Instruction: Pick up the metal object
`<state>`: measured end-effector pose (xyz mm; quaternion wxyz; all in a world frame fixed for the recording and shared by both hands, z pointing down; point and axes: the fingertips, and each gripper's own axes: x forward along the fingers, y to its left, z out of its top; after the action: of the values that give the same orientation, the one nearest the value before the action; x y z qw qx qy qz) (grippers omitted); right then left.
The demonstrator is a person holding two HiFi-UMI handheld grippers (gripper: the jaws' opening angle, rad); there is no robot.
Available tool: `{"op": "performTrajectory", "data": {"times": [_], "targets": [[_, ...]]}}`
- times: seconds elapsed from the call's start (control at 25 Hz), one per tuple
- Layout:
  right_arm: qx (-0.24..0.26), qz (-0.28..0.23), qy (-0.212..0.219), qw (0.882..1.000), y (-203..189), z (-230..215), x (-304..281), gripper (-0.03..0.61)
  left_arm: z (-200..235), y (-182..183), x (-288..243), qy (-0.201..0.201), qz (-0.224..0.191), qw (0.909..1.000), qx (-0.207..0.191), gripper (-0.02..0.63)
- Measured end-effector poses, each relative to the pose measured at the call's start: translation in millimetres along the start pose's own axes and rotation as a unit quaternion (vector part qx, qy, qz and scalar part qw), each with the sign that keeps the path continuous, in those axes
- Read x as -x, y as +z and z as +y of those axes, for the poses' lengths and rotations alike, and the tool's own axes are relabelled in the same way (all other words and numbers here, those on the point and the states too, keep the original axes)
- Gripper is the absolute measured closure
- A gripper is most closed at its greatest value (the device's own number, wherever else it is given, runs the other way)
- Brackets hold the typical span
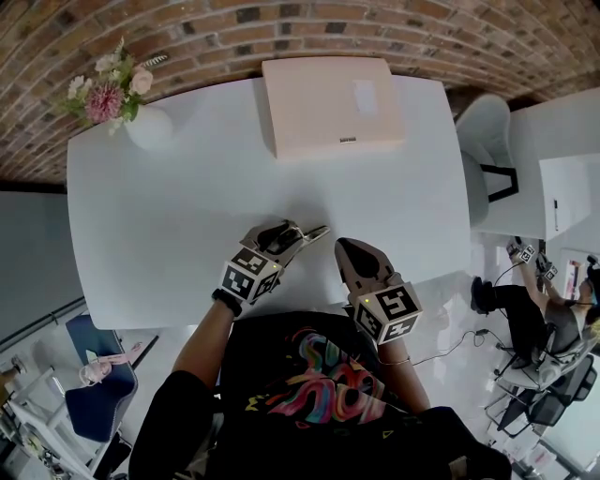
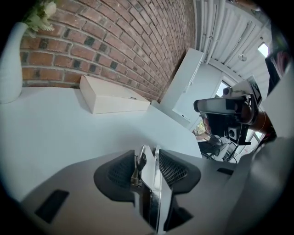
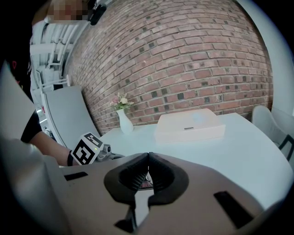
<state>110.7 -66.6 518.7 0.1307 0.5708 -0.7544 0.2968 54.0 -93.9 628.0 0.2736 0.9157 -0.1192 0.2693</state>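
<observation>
White table point(image 1: 169, 216), beige box point(image 1: 330, 103) at its back – well in front of the box the left gripper point(image 2: 149, 152) clamps the metal object point(image 2: 150, 176) between near-closed pads, right gripper point(image 3: 148, 157) beside it, jaws together, empty.

A red-brown brick wall point(image 1: 375, 28) runs along the far side, and against it stands a white table point(image 1: 169, 225) with rounded corners, evenly lit and free of hard shadows. A white vase point(image 1: 150, 127) of pink and white flowers point(image 1: 108, 89) stands at the table's far left corner, and a pale flat box point(image 1: 328, 103) lies at its far middle. A white chair point(image 1: 483, 141) and a white desk point(image 1: 572, 187) stand to the right on a grey floor point(image 1: 28, 253), a blue seat point(image 1: 98, 394) stands near left, and a person point(image 1: 534, 314) sits in a dark office chair near right.
</observation>
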Motion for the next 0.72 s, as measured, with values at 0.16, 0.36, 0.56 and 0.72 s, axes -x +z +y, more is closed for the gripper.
{"op": "performTrajectory", "data": {"times": [0.16,0.36,0.56,0.72], "targets": [[-0.002,-0.002,-0.002,1.000,-1.7,0.3,-0.4,0.561,1.6,-3.6,0.0,0.009,0.011,0.9998,-0.014,0.500],[-0.006,0.000,-0.003,1.000,-4.1,1.8,1.0,0.561,0.1,-4.7,0.1,-0.003,0.013,0.9999,-0.005,0.531],[-0.006,0.000,-0.004,1.000,-7.3,1.9,2.7,0.560,-2.9,-3.7,1.7,-0.015,0.005,0.9998,0.011,0.558],[-0.005,0.000,-0.004,1.000,-6.6,3.3,4.0,0.561,-4.4,-3.8,2.1,-0.017,0.000,0.9998,0.012,0.563]]}}
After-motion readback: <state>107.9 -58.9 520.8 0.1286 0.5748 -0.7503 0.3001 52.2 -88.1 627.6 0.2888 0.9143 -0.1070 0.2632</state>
